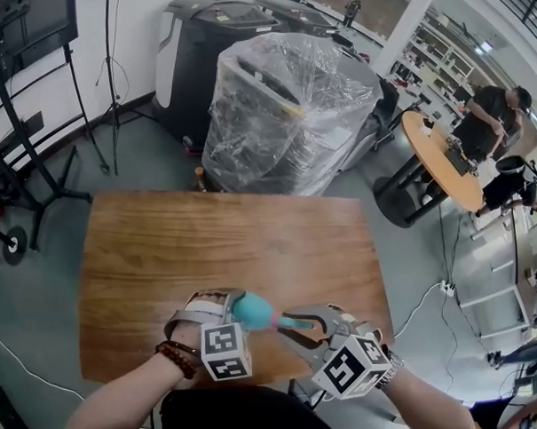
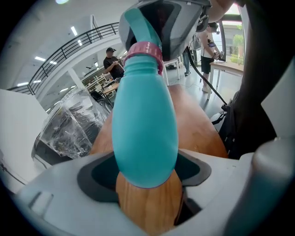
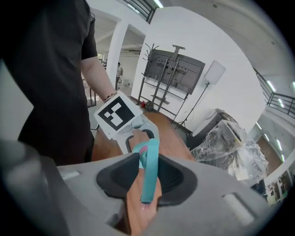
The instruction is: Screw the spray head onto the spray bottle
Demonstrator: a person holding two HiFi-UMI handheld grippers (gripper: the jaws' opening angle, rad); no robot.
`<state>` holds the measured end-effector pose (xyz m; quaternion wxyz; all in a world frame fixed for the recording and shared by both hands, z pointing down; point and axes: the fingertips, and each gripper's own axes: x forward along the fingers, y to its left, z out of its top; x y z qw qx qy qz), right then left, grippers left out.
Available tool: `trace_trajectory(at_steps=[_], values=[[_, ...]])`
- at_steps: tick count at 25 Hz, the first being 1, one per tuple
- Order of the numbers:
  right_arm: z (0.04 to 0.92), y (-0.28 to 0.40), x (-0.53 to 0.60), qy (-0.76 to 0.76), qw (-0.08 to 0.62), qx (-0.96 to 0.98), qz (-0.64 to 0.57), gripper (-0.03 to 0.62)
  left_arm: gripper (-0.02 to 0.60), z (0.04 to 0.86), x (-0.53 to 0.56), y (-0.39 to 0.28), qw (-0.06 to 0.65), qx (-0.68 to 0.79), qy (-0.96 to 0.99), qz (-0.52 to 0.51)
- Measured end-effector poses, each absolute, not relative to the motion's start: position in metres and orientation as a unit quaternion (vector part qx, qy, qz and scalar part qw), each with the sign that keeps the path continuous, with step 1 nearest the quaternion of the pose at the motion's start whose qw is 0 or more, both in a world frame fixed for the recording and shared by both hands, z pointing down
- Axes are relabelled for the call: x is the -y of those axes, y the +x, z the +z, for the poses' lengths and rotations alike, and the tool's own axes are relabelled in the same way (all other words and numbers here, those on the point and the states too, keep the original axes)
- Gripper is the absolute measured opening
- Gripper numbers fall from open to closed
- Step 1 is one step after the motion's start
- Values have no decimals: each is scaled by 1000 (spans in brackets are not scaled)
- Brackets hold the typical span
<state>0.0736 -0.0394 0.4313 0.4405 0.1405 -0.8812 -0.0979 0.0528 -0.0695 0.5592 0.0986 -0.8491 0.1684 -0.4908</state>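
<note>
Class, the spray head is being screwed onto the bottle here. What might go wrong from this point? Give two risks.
1. The right hand-held gripper pinches just a thin part of the spray head, so twisting may bend it or let it slip.
2. The left hand-held gripper holds the smooth, rounded bottle near its base, above the table; it might turn in the grip or drop.

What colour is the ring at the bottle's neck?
Pink ring, on a teal bottle. It shows best in the left gripper view.
</note>
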Motion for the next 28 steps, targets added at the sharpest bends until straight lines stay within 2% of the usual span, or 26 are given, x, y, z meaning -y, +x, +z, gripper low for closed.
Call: trace_trajectory(at_steps=[10,18,21,28], values=[[436,74,38,135,422,895,-42,118,393,563,64,54,95,-155,-854,-487],[442,76,36,132,435,889,-52,120,393,564,62,57,107,-147,-849,-496],[447,80,37,132,468,868,-97,118,393,568,67,51,122,-155,-829,-523],[458,78,32,79,577,760,-290,118,393,573,71,45,128,-158,-793,-574]])
